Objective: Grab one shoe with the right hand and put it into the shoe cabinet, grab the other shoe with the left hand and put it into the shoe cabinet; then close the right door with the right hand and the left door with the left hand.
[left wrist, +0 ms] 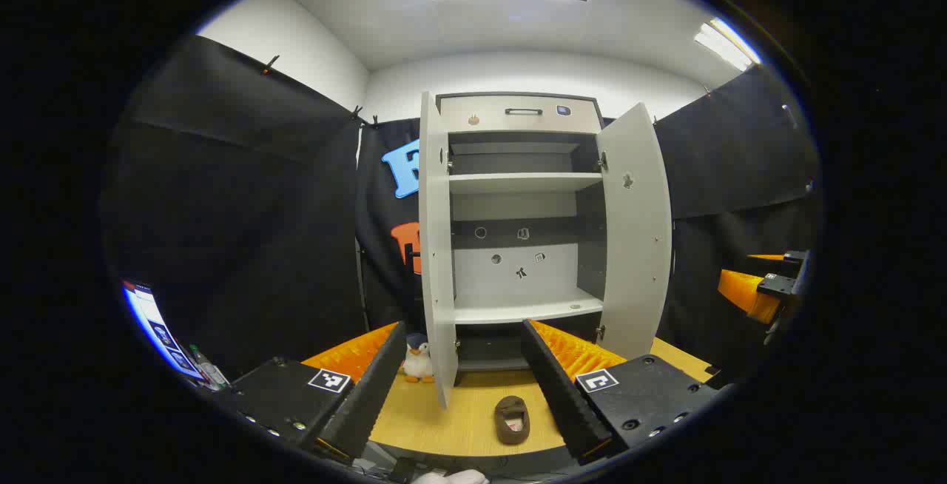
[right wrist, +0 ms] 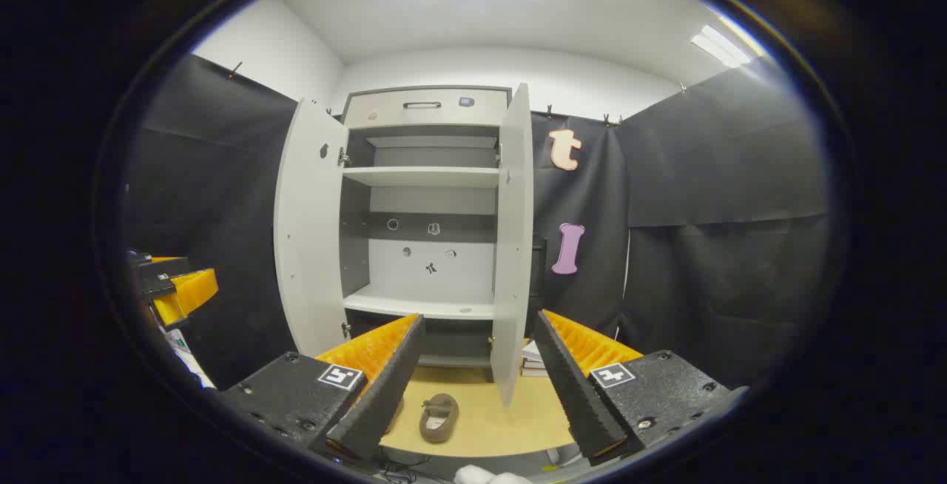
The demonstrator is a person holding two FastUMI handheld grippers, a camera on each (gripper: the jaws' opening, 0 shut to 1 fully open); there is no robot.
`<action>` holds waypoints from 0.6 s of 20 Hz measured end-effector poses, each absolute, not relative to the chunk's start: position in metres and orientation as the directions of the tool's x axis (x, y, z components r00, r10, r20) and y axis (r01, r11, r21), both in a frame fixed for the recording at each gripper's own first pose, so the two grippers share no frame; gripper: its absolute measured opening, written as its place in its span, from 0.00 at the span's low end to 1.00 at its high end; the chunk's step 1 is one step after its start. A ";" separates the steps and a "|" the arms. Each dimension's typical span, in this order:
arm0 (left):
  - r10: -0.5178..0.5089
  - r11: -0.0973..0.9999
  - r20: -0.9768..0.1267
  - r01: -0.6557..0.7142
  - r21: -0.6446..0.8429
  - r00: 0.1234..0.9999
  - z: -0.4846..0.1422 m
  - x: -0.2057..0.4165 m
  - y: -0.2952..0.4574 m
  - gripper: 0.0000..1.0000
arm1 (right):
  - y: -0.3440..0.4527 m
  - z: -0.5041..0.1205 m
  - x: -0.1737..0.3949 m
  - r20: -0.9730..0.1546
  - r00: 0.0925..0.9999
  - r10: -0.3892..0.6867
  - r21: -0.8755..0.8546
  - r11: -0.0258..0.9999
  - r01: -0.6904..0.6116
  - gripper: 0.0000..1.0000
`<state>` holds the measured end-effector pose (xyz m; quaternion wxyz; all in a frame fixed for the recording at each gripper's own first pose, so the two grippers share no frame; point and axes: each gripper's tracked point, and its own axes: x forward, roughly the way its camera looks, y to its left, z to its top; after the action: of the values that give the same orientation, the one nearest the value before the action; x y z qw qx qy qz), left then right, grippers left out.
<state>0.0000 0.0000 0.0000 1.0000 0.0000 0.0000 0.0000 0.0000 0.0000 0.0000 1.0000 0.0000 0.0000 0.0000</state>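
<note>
both tools spread wide, holding nothing: left gripper [left wrist: 464, 388] and right gripper [right wrist: 473, 384], above brown shoe [right wrist: 439, 417].

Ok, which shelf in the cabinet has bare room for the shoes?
The lower shelf between the open left door and right door looks bare, as does the upper shelf. On the table, a shoe and toy penguin sit by the doors.

Both cabinet doors [left wrist: 635, 232] stand wide open, leaving the shelves [left wrist: 518, 182] free to reach.
</note>
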 end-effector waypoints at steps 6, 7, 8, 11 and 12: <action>-0.006 1.000 -0.002 0.006 -0.007 1.000 0.002 0.005 0.001 0.94 | 0.000 0.004 0.005 0.014 1.000 -0.004 -0.004 1.000 0.004 0.97; -0.007 1.000 -0.001 0.007 -0.006 1.000 0.003 0.007 0.001 0.94 | 0.001 0.004 0.007 0.015 1.000 -0.002 -0.005 1.000 0.002 0.97; -0.005 1.000 -0.001 0.005 -0.004 1.000 0.002 0.006 0.002 0.94 | 0.001 0.003 0.007 0.010 1.000 -0.004 -0.004 1.000 0.004 0.97; -0.006 1.000 -0.006 0.006 -0.001 1.000 0.000 0.008 0.001 0.94 | 0.001 -0.001 0.009 0.002 1.000 -0.002 0.007 1.000 0.002 0.97; -0.006 1.000 -0.008 0.006 0.001 1.000 0.000 0.008 0.001 0.94 | 0.001 -0.001 0.009 0.002 1.000 -0.001 0.006 1.000 0.001 0.97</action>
<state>0.0081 0.0009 -0.0002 1.0000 0.0004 0.0042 -0.0031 0.0091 0.0015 -0.0011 1.0000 0.0028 -0.0011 -0.0005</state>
